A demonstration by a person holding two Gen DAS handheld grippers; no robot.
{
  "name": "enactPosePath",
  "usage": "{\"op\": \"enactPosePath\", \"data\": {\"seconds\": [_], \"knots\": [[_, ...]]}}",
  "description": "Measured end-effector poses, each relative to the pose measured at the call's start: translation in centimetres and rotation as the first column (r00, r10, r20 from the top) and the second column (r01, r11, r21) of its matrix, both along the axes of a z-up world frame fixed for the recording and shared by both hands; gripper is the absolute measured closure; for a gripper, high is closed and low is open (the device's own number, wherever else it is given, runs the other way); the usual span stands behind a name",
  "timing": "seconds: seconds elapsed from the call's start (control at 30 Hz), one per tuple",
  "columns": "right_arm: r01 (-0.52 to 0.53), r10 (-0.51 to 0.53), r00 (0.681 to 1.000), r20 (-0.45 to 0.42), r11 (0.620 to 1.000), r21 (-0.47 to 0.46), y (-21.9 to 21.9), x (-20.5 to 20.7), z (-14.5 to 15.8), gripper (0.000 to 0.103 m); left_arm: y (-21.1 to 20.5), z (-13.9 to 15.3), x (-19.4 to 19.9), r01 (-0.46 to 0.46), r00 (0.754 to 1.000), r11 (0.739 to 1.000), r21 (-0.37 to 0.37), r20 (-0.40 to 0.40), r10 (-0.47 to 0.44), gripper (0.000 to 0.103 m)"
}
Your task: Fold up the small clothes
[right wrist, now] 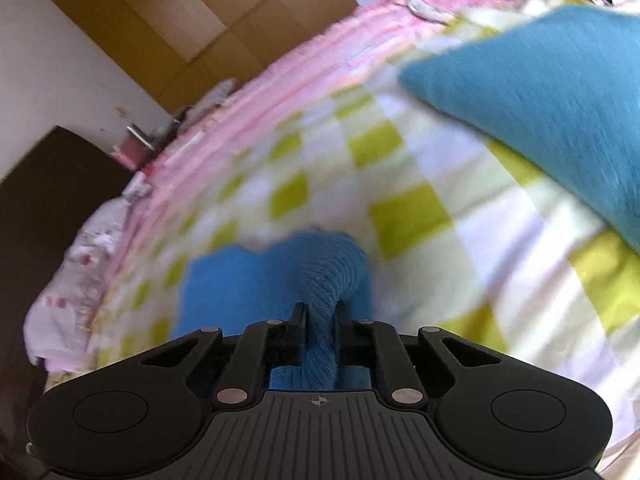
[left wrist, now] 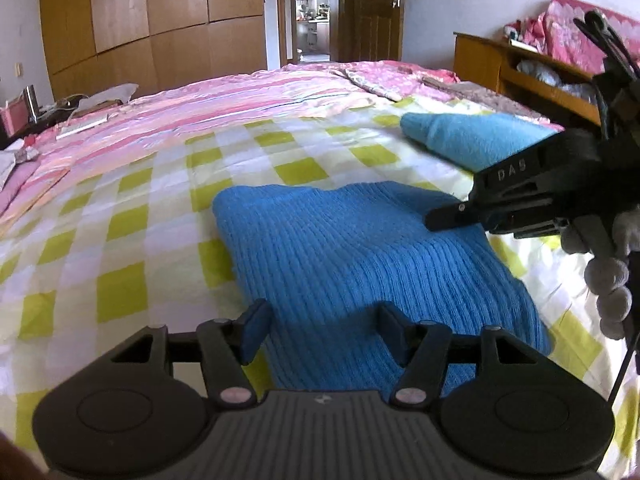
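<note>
**Operator:** On the bed, from my left wrist camera, I see a blue ribbed sweater [left wrist: 360, 264] lying flat on the green-and-white checked sheet [left wrist: 120, 240]. My left gripper [left wrist: 324, 328] hovers over the near edge of it, jaws spread apart, with the knit below the gap and neither pad pressing on it.

**Observer:** And the other tool?

**Operator:** My right gripper [left wrist: 436, 218] comes in from the right side of this view, its tip down on the sweater's right part. A gloved hand [left wrist: 608, 280] holds it. Beyond it lies a teal cloth [left wrist: 472, 140], apart from the sweater. Further back are a pink striped quilt [left wrist: 240, 96], a wooden wardrobe [left wrist: 160, 20] and an open door [left wrist: 372, 8].

**Observer:** What does the right wrist camera give?

**Operator:** It is blurred, but close in I see my right gripper [right wrist: 320, 316] clenched on a bunched fold of the blue ribbed sweater [right wrist: 324, 280], the knit squeezed between both pads and rising ahead of them. The rest of the sweater spreads to the left on the checked sheet [right wrist: 400, 216]. The teal cloth [right wrist: 540, 92] sits at upper right, well apart.
</note>
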State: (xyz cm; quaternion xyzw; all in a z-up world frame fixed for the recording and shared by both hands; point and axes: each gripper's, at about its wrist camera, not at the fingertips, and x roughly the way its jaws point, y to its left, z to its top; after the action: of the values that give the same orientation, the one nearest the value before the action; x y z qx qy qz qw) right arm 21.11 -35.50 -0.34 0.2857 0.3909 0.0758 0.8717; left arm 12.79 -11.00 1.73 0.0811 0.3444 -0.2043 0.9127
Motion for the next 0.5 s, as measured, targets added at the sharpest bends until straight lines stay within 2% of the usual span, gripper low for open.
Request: {"op": "enactPosePath", "data": {"seconds": [0.07, 0.17, 0.37, 0.5], "knots": [[0.002, -0.002, 1.0, -0.003, 1.0, -0.002, 0.1, 0.0, 0.2, 0.089, -0.2, 0.0, 0.1, -0.001, 1.0, 1.0, 0.009, -0.002, 0.001, 0.037], [-0.017, 0.019, 1.0, 0.014, 0.993, -0.115, 1.2, -0.6, 1.4, 0.082, -0.2, 0.2, -0.1, -0.007, 1.0, 1.0, 0.008, -0.005, 0.007, 0.037], [-0.003, 0.033, 0.992, 0.119, 0.968, -0.25, 2.8, -4.1, 4.3, 0.082, 0.1, 0.6, -0.5, -0.013, 1.0, 1.0, 0.004, 0.0, 0.013, 0.037], [-0.061, 0.105, 0.983, 0.148, 0.959, -0.276, 4.4, -6.2, 4.7, 0.082, 0.0, 0.6, -0.8, -0.018, 1.0, 1.0, 0.004, -0.006, 0.018, 0.037]]}}
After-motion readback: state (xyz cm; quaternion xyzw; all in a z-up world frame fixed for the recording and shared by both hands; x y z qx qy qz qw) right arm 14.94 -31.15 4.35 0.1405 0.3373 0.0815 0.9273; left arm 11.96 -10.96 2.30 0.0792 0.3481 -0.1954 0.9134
